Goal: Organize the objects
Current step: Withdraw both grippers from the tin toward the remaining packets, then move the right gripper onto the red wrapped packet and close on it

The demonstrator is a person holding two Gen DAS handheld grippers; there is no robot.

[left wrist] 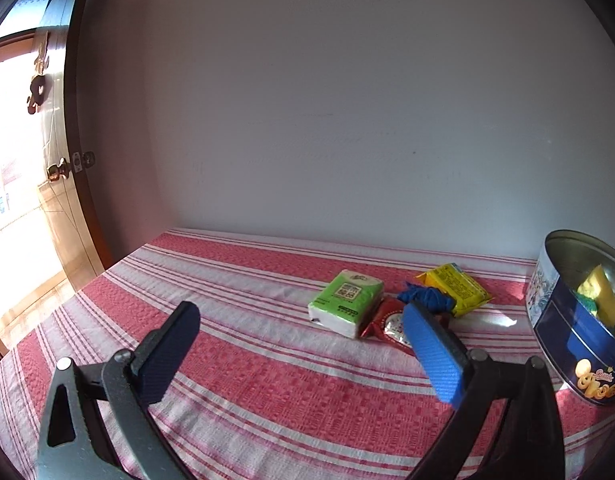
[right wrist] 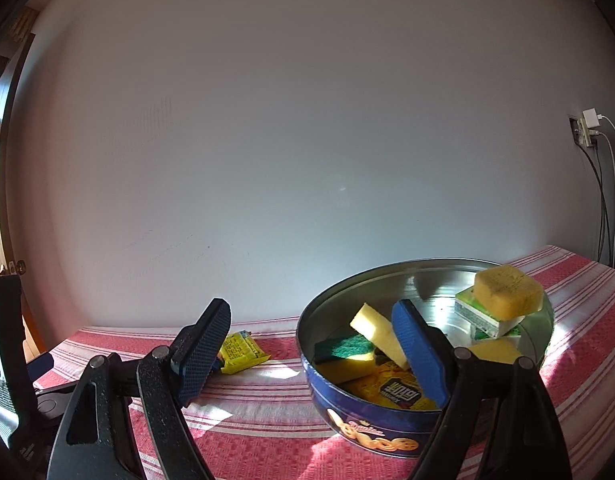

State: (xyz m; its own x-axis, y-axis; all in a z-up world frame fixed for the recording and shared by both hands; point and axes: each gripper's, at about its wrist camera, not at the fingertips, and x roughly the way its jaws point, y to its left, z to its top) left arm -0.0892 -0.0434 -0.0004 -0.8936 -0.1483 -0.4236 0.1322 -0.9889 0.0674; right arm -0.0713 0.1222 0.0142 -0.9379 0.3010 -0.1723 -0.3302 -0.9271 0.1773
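Two tools: your left tool and right tool both gape, empty.
Tin: holds sponges.
Table: tissue pack.

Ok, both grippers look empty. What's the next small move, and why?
Probably ease the open left gripper forward and down over the green tissue pack. It lies nearest of the loose items on the striped cloth, beside the red packet, blue bundle and yellow packet. The blue tin already holds sponges, and the right gripper waits open over it.
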